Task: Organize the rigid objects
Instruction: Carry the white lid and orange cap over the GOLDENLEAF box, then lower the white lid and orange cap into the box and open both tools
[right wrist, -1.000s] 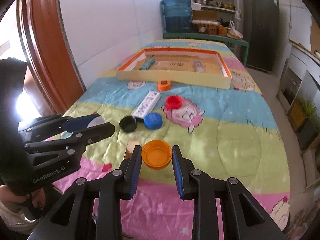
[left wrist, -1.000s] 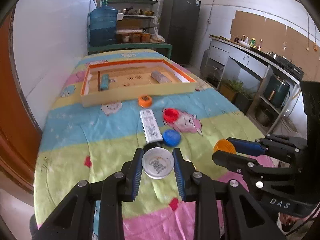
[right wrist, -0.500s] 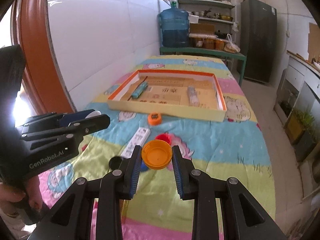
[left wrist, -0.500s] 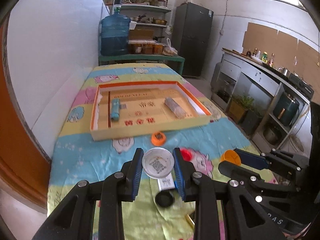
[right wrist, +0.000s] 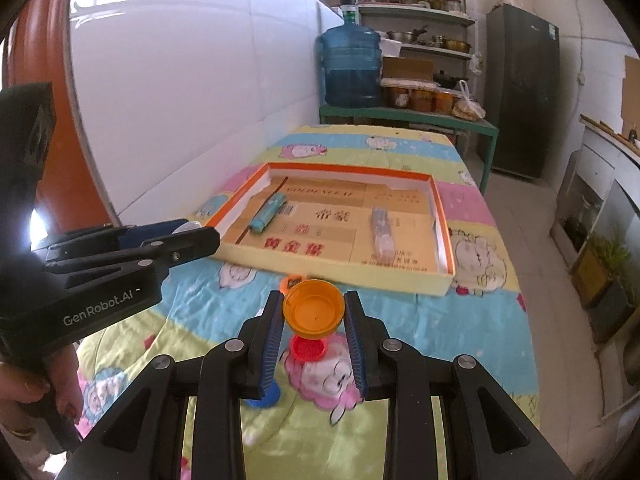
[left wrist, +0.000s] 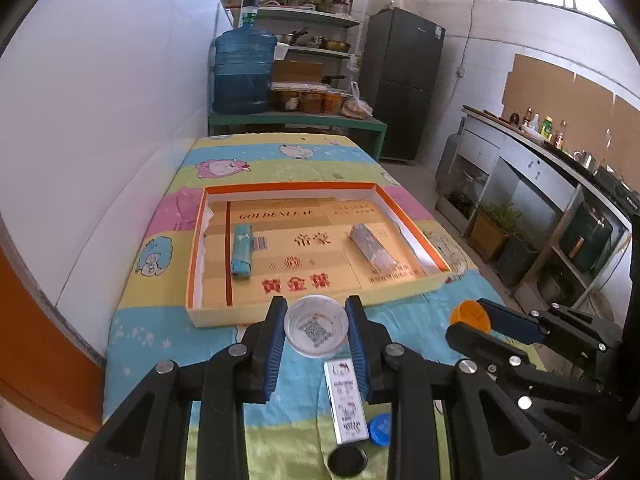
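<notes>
White plastic, a shallow lid (left wrist: 316, 331), sits pinched between the fingers (left wrist: 273, 346) of the left gripper (left wrist: 316, 344); an orange lid (right wrist: 314, 314) sits pinched the same way in the right gripper (right wrist: 314, 336).

Change over the last second: both grippers, grips unaltered, have risen and travelled from the near end of the counter (left wrist: 160, 332) toward the box tray (left wrist: 404, 285) at 12 o'clock. Each lid now hangs just short of the tray's near wall, above the quilt. Judged meaning: transport is nearly complete; release over the tray floor remains.

Count:
- Held lids: two.
- In the tray: two, a teal lighter (left wrist: 241, 251) at 10 o'clock and a grey wrapped bar (left wrist: 372, 250) at 1 o'clock.
- Loose on the quilt: six, namely a small orange cap (right wrist: 291, 281), red cap (right wrist: 307, 348), blue cap (left wrist: 379, 430), black cap (left wrist: 347, 460), a remote (left wrist: 346, 400).

Hmm — five, not six.
</notes>
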`<state>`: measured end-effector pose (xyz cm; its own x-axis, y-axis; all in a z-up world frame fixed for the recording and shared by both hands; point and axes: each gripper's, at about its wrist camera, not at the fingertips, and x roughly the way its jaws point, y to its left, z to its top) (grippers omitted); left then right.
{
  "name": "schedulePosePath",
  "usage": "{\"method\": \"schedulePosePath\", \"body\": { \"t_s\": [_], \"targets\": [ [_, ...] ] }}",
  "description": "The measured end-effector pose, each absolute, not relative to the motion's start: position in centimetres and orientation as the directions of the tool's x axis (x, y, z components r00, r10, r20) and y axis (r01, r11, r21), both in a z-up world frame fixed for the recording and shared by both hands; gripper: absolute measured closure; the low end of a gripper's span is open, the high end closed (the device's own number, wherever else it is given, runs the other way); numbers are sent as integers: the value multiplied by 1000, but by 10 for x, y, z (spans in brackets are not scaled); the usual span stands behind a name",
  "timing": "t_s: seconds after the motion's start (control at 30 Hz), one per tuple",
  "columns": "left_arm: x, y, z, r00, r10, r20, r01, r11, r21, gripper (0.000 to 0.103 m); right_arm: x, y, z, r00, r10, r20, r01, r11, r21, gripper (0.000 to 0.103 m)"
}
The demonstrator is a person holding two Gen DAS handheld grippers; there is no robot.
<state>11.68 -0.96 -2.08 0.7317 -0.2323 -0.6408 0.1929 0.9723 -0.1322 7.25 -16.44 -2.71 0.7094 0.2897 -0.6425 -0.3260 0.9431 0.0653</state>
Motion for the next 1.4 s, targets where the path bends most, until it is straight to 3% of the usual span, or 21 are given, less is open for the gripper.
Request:
{"method": "schedulePosePath", "body": {
  "t_s": [1.4],
  "targets": [
    [247, -13, -35, 708, -199, -677, 151, 980, -130, 73, 201, -151, -43, 677, 318, -664, -368, 927, 69, 72]
  ]
}}
